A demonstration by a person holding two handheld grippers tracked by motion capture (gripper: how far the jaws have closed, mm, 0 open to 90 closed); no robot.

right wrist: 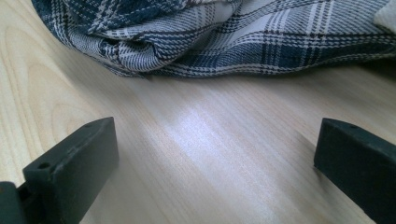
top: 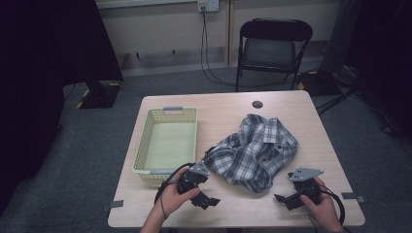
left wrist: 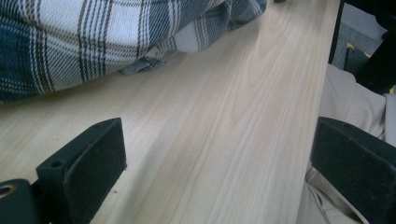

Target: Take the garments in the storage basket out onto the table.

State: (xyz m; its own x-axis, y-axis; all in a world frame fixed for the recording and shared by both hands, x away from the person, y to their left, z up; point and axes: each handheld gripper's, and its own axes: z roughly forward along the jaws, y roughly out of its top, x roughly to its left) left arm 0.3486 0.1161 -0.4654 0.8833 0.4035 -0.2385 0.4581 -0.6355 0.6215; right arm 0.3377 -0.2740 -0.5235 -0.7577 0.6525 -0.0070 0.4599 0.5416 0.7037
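Observation:
A crumpled blue-and-white plaid shirt [top: 255, 151] lies in a heap on the wooden table [top: 228, 114], right of centre. My left gripper [top: 208, 200] rests near the table's front edge, just left of the shirt, with its jaws wide apart and nothing between them. In the left gripper view the shirt [left wrist: 93, 42] lies ahead at the upper left. My right gripper [top: 283, 199] sits at the front right, open and empty, pointing left toward the shirt's near edge. The right gripper view has the shirt [right wrist: 224, 37] across the top, a short way beyond the jaws.
A pale yellow plastic basket [top: 167, 141] stands empty on the table's left half, beside the shirt. A black folding chair [top: 272, 46] stands behind the table. Cables run on the floor at the back. Bare wood lies between the two grippers at the front.

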